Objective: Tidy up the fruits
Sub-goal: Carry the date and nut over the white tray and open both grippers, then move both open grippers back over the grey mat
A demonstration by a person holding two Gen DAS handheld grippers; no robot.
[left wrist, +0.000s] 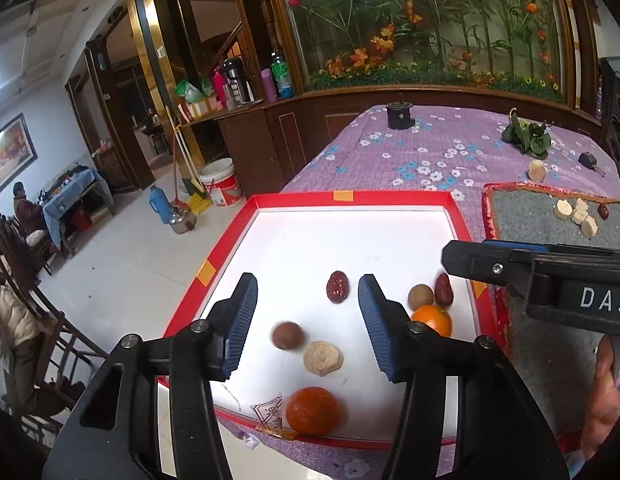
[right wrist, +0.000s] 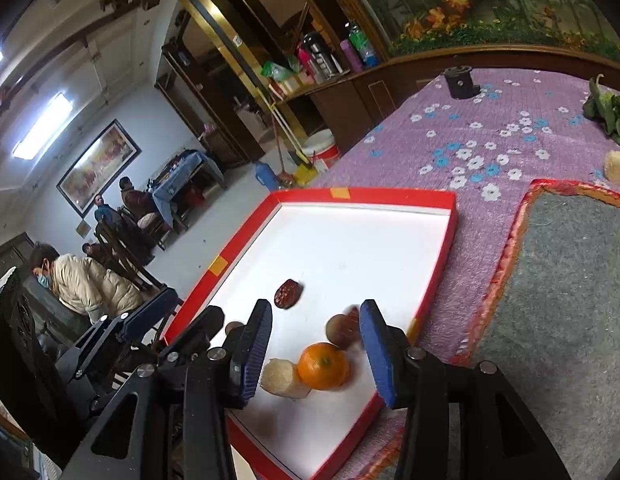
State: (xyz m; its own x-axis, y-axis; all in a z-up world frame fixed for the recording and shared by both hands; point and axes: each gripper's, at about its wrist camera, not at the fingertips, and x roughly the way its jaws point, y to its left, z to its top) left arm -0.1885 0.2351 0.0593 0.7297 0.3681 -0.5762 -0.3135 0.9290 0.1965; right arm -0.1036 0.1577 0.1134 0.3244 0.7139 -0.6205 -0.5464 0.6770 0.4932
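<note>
Fruit lies loose in the red-rimmed tray (left wrist: 350, 196) on the purple-clothed bench (left wrist: 430, 152): a near orange (left wrist: 313, 410), a second orange (left wrist: 432, 320) by the right rim, a pale slice (left wrist: 322, 358), a brown ball (left wrist: 287, 335) that looks blurred as if rolling, another brown ball (left wrist: 420, 297), and two red dates, one mid-tray (left wrist: 337, 286) and one at the right rim (left wrist: 444, 289). Right of the tray a grey mat (left wrist: 550, 216) carries more pale slices (left wrist: 576, 216) and a date. The left hand-held gripper (left wrist: 307, 322) hangs over the near half of the tray, released, with the blurred ball and the pale slice in view between its blue pads (left wrist: 241, 320) but nothing pressed by them. The right hand-held gripper (right wrist: 316, 352) hovers at the near right part of the tray, also released; the second orange (right wrist: 322, 365) and a pale slice (right wrist: 279, 376) sit in its gap, untouched. Both appear to have just let go, so the step in hand looks like dropping fruit into the tray and turning to the next piece. How the fruit is meant to be sorted cannot be told. The next move calls for picking one target, waiting for the ball to settle, and lowering the pads on either side of it without nudging neighbours; the right-rim cluster is tight, so the orange there is the easier catch.
</note>
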